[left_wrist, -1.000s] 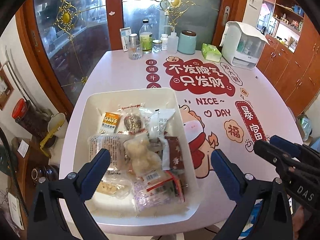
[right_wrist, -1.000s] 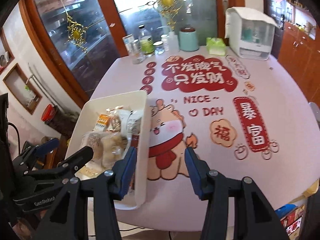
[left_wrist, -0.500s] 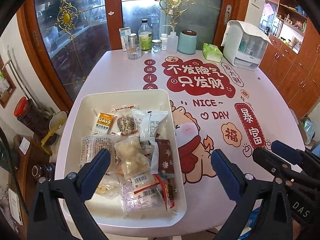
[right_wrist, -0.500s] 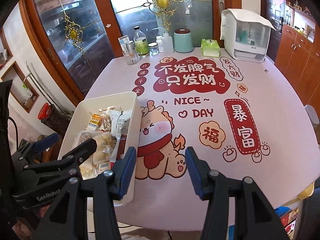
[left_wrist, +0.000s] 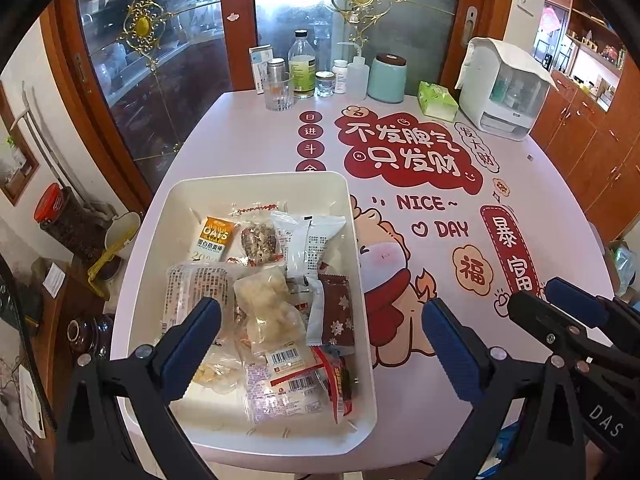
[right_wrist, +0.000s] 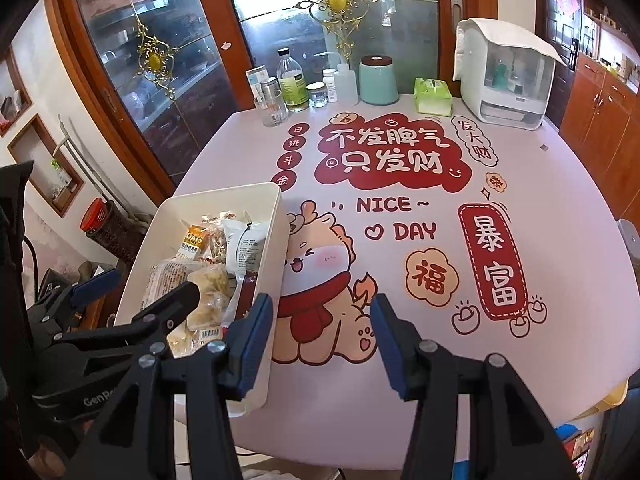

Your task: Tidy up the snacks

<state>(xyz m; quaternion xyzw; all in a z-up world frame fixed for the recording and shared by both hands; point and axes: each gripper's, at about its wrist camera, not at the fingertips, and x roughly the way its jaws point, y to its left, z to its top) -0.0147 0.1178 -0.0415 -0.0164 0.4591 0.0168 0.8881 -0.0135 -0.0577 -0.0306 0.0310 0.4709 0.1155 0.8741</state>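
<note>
A white rectangular bin (left_wrist: 180, 208) sits at the table's front left, filled with several wrapped snacks: an orange oat bar (left_wrist: 214, 238), a white packet (left_wrist: 306, 246), a clear bag of pale pieces (left_wrist: 270, 312) and a brown snowflake wrapper (left_wrist: 336, 312). The bin also shows in the right wrist view (right_wrist: 276, 216). My left gripper (left_wrist: 320, 346) is open and empty, above the bin's near end. My right gripper (right_wrist: 320, 340) is open and empty, above the cartoon print just right of the bin. Its fingers (left_wrist: 560, 312) show at the lower right of the left wrist view.
The pink table (left_wrist: 240, 120) carries red printed decorations. At its back edge stand a glass (left_wrist: 278, 94), bottles (left_wrist: 301, 66), a mint canister (left_wrist: 386, 78), a green tissue pack (left_wrist: 436, 100) and a white dispenser (left_wrist: 504, 88). Glass doors lie behind, wooden cabinets to the right.
Both grippers have drawn back and up from the table, so the bin and table look smaller. Both stay open and empty. The snacks in the bin have not moved.
</note>
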